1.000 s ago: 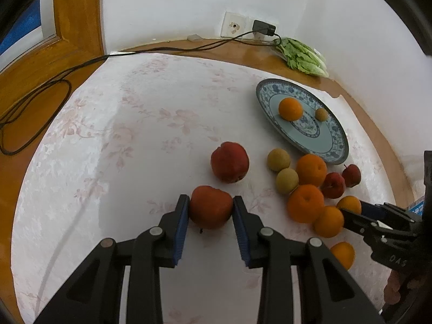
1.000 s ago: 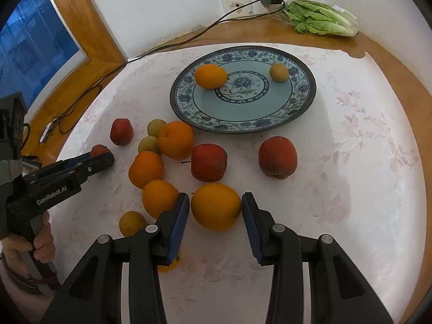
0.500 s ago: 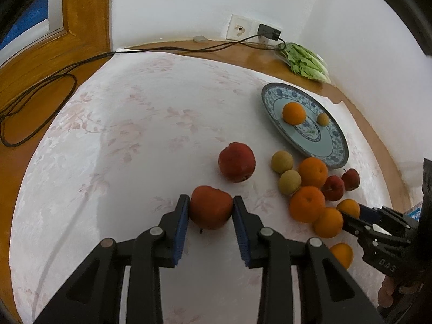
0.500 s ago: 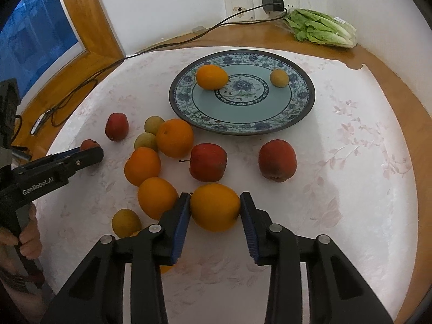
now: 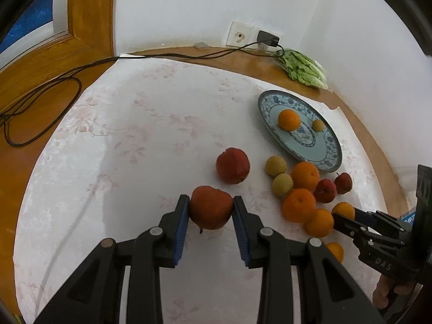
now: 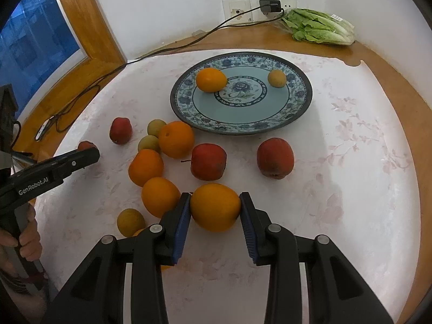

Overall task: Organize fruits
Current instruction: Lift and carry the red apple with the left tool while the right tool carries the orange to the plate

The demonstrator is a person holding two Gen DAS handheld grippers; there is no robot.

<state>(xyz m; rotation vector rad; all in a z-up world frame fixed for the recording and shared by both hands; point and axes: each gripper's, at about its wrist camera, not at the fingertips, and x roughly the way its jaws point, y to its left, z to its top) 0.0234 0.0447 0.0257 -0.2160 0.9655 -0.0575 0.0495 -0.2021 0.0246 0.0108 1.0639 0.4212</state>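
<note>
Red apple [image 5: 210,207], stem end down, sits clamped between the left gripper [image 5: 210,217] pads, well short of the plate [image 5: 328,159]. The right gripper [image 6: 215,212] pinches an orange [image 6: 215,207], nearer the plate [image 6: 186,113]; its axis is unclear.

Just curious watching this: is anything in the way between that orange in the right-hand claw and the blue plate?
Yes: a red apple lies between the orange, held in the right gripper, and the plate.

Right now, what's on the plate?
On the plate: one orange at its left and a small yellowish fruit at its far right, apart from each other. The centre is bare. Nothing hides any of it in the right wrist view.
</note>
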